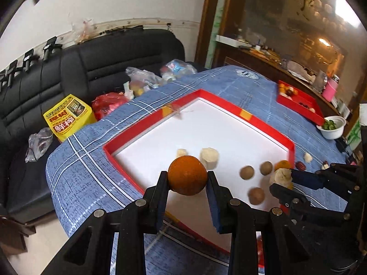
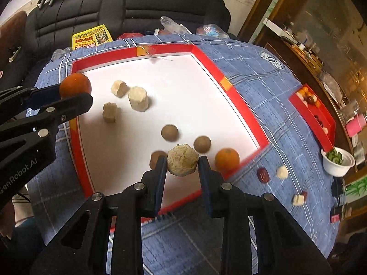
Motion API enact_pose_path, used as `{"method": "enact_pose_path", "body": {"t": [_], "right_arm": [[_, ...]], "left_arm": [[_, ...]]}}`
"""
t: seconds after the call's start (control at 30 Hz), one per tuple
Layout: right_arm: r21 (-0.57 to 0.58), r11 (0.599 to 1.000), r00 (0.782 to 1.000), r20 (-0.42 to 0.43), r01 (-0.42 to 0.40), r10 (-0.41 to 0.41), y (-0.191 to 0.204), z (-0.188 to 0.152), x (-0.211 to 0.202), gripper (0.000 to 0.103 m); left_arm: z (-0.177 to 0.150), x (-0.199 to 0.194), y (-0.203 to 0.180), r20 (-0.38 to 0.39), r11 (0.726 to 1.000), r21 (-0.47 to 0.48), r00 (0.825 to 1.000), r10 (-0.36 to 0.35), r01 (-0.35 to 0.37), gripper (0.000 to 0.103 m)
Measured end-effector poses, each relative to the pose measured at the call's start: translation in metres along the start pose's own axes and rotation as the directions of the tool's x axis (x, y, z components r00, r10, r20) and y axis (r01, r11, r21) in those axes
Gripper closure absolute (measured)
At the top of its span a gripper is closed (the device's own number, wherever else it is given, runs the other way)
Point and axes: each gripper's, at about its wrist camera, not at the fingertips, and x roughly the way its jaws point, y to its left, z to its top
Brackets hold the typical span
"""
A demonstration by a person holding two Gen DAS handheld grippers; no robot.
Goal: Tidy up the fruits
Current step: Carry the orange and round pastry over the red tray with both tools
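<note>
My left gripper (image 1: 187,178) is shut on an orange (image 1: 187,175) and holds it above the near left part of the red-rimmed white tray (image 1: 146,123); it also shows in the right wrist view (image 2: 75,91). My right gripper (image 2: 182,163) is shut on a pale fibrous sugarcane chunk (image 2: 182,162) over the tray's near right part. In the tray (image 2: 206,64) lie three more pale chunks (image 2: 137,98), three brown round fruits (image 2: 169,133) and a second orange (image 2: 227,158) at the right rim.
On the blue plaid cloth (image 2: 263,87) right of the tray lie a red date (image 2: 262,174) and pale chunks (image 2: 282,172). A smaller red tray (image 2: 321,119) with fruit and a white bowl (image 2: 338,162) stand at the right edge. A black sofa (image 1: 91,64) with bags stands behind.
</note>
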Motion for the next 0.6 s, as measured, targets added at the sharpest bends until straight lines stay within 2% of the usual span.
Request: {"method": "enact_pose_path", "body": {"t": [0.6], "right_arm": [[-0.006,1.0,0.999,-0.024,0.025,-0.025,-0.009,0.023,0.031,0.075]], "left_arm": [[0.016,0.034,-0.001,-0.034,1.0,0.003,0.999,0.025,-0.025,0.072]]}}
